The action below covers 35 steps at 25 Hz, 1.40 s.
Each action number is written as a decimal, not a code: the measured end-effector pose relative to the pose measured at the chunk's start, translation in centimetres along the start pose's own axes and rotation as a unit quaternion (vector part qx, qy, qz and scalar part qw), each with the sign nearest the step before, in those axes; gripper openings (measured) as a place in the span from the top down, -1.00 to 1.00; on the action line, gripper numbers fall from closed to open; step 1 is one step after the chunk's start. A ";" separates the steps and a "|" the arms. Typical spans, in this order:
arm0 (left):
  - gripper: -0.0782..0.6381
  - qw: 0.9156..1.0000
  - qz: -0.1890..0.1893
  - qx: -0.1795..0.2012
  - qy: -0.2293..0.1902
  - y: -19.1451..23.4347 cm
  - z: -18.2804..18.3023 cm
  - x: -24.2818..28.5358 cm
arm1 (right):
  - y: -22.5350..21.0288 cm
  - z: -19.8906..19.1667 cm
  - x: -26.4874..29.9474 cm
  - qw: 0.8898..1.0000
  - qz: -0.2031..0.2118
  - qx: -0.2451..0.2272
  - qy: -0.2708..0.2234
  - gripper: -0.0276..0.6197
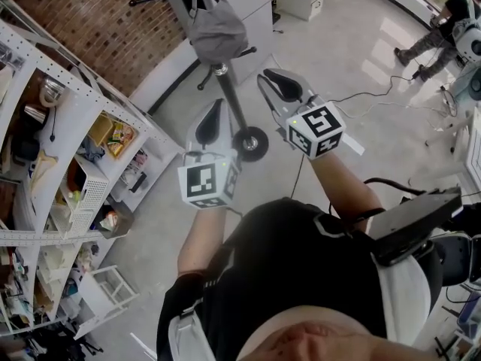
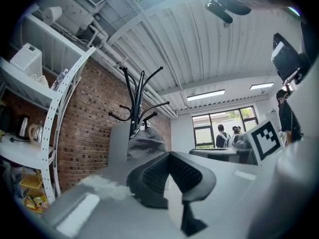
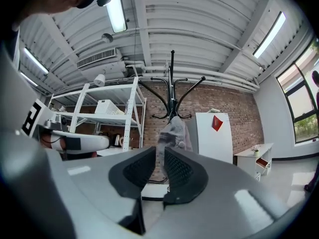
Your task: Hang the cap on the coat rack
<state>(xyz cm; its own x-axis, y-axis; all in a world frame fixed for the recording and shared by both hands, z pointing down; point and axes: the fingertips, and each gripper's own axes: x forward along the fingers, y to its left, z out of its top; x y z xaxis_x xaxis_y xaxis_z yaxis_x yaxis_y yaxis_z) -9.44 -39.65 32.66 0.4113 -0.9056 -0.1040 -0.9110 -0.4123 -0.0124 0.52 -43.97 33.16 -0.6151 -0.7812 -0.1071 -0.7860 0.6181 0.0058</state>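
A grey cap (image 1: 216, 28) hangs on the black coat rack (image 1: 234, 104), whose round base (image 1: 250, 143) stands on the floor just beyond my grippers. The left gripper view shows the cap (image 2: 144, 141) under the rack's hooks (image 2: 135, 98). It also shows in the right gripper view (image 3: 173, 133), well beyond the jaws. My left gripper (image 1: 216, 105) points at the rack with its pads (image 2: 149, 176) touching at the tips and nothing in them. My right gripper (image 1: 269, 77) is beside the pole, its jaws a narrow slit apart and empty (image 3: 159, 153). Neither gripper touches the cap.
A white shelving unit (image 1: 68, 126) full of small items runs along the left by a brick wall (image 1: 105, 21). A white cabinet (image 3: 214, 133) stands behind the rack. Cables (image 1: 376, 92) lie on the floor at right, and a person (image 1: 436, 40) stands at the far right.
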 end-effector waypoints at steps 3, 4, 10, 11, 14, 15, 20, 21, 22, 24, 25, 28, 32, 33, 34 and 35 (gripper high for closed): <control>0.58 1.000 0.000 0.002 -0.008 0.0 0.2 -0.6 | 0.1 0.0 -0.7 1.000 -0.005 0.006 -0.001 0.77; 0.58 1.000 0.000 0.004 -0.010 -0.1 0.3 -0.8 | 0.2 0.1 -1.0 1.000 -0.006 0.008 -0.001 0.80; 0.58 1.000 0.002 0.004 -0.010 0.0 0.3 -1.6 | 1.0 0.3 -1.6 1.000 -0.001 0.005 0.001 0.88; 0.58 1.000 0.004 0.003 -0.008 0.0 0.1 -1.8 | 1.1 0.2 -1.7 1.000 0.000 0.004 0.003 0.89; 0.58 1.000 0.007 0.001 -0.003 0.2 -0.4 -2.2 | 1.1 0.0 -2.0 1.000 -0.003 0.003 0.006 0.89; 0.58 1.000 0.010 0.000 -0.004 0.3 -0.5 -2.3 | 1.2 -0.1 -2.1 1.000 -0.003 0.001 0.007 0.89; 0.57 1.000 0.019 -0.001 -0.017 0.6 -0.2 -2.8 | 1.5 -0.1 -2.2 1.000 -0.001 -0.015 0.015 0.89; 0.57 1.000 0.018 -0.001 -0.016 0.6 -0.2 -2.8 | 1.4 0.0 -2.2 1.000 0.000 -0.016 0.015 0.89; 0.57 1.000 0.018 0.001 -0.014 0.6 -0.2 -2.7 | 1.4 0.1 -2.2 1.000 0.000 -0.017 0.014 0.89; 0.57 1.000 0.019 0.003 -0.012 0.6 -0.2 -2.7 | 1.3 0.2 -2.2 1.000 0.000 -0.015 0.011 0.89; 0.57 1.000 0.019 0.003 -0.012 0.5 -0.2 -2.7 | 1.3 0.3 -2.2 1.000 0.000 -0.014 0.009 0.89; 0.57 1.000 0.019 0.005 -0.009 0.5 -0.3 -2.7 | 1.2 0.3 -2.4 1.000 0.000 -0.012 0.008 0.89; 0.57 1.000 0.019 0.002 -0.007 0.5 -0.2 -2.9 | 1.4 0.4 -2.4 1.000 0.002 -0.010 0.008 0.89; 0.57 1.000 0.018 0.000 -0.006 0.5 -0.2 -3.0 | 1.4 0.5 -2.4 1.000 0.004 -0.008 0.007 0.89; 0.57 1.000 0.015 -0.001 -0.007 0.4 -0.2 -3.0 | 1.5 0.6 -2.5 1.000 0.005 -0.007 0.006 0.89; 0.57 1.000 0.013 -0.002 -0.008 0.4 -0.1 -3.1 | 1.5 0.8 -2.5 1.000 0.007 -0.008 0.004 0.89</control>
<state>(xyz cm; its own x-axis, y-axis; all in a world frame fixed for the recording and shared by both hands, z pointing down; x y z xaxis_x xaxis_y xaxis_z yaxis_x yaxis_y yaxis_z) -11.07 -37.05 33.12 0.3874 -0.9140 -0.1202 -0.9210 -0.3895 -0.0062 0.94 -40.99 32.63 -0.6260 -0.7735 -0.0991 -0.7785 0.6272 0.0222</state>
